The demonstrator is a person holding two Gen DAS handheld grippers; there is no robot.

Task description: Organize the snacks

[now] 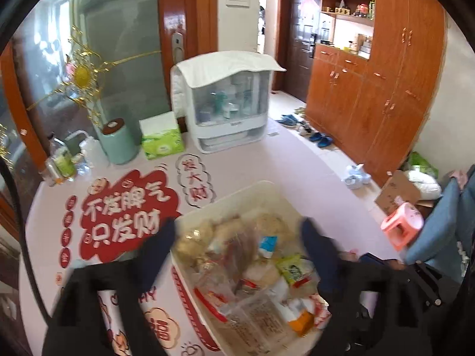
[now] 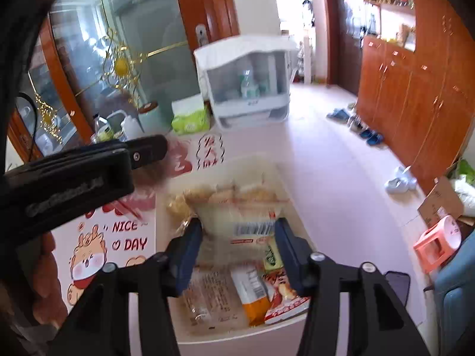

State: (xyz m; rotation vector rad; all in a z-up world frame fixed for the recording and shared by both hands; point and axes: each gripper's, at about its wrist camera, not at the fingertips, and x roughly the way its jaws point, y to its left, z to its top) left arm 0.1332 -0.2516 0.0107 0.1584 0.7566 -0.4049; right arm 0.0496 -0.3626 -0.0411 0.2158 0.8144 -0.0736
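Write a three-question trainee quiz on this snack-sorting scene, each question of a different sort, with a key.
1. True or false: the right gripper is shut on the orange packet.
2. Multiple choice: on the table, the green tissue box stands between
A. the mint roll and the white covered rack
B. the snack bin and the pink stool
C. two bottles
3. Fill in: the snacks lie in a clear plastic ____.

Key: 1 false, both grippers, the left gripper included, are open above the bin; 2 A; 3 bin.
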